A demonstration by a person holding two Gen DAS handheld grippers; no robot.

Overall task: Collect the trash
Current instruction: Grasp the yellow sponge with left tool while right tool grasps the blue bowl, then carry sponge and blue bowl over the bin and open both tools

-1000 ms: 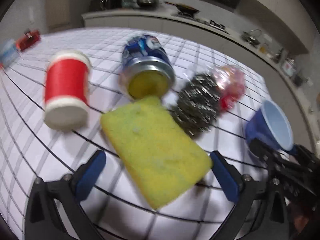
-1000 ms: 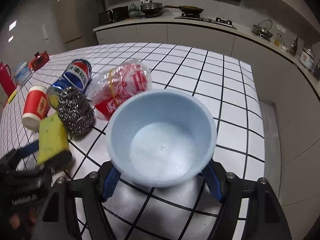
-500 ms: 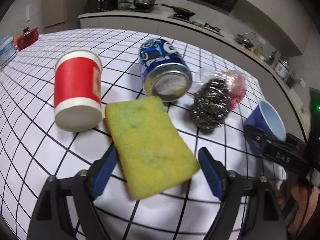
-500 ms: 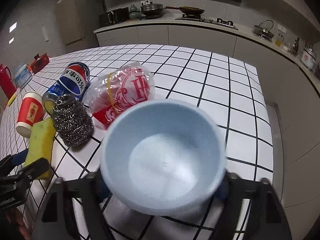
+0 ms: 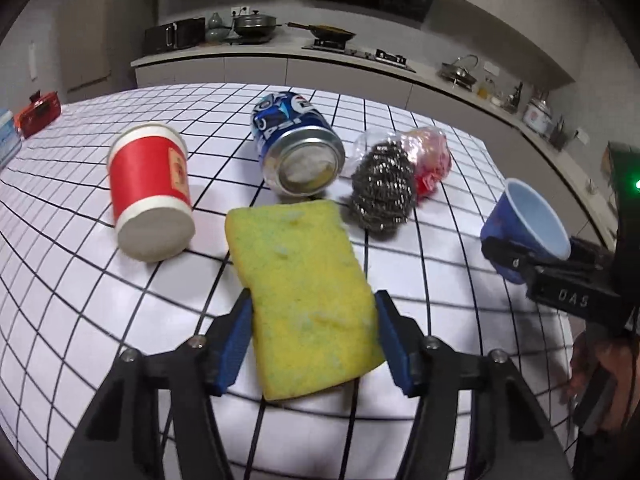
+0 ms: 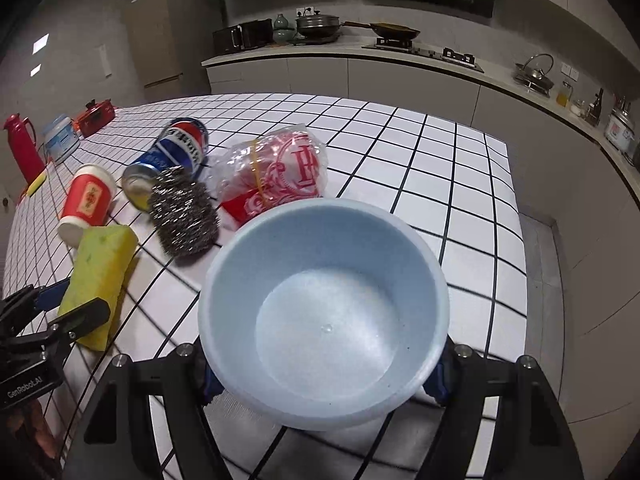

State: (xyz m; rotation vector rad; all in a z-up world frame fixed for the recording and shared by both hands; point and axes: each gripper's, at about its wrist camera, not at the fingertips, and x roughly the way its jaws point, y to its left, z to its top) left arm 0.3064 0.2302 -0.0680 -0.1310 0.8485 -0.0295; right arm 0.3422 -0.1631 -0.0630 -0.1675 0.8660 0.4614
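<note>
1. The left gripper (image 5: 314,344) has narrowed a good deal since a second ago: then its blue pads stood wide on either side of the yellow sponge (image 5: 304,300), now they sit against the sponge's two long edges, and the jaws are closing at this moment with the sponge between them; the sponge also lies nearer the wrist than it did, so the hand has pushed in around it.

2. To my eye this means the pick of the sponge is under way; the sponge appears to rest on the tiled table (image 5: 80,280), not yet lifted.

3. The right gripper (image 6: 322,372) is clamped on the blue bowl (image 6: 324,300), one pad at each side of its lower wall; the bowl now fills more of the right wrist view than a second ago and seems raised off the table, though I cannot be sure; it is empty inside.

4. From the sponge in the left wrist view: the red paper cup (image 5: 150,192) lies on its side at ten o'clock, the cola can (image 5: 298,152) at twelve, the steel scourer (image 5: 382,190) at one, with the red plastic packet (image 5: 430,156) just behind it, and the bowl well off at three o'clock.

5. I judge nothing is collected in the bowl yet.
</note>
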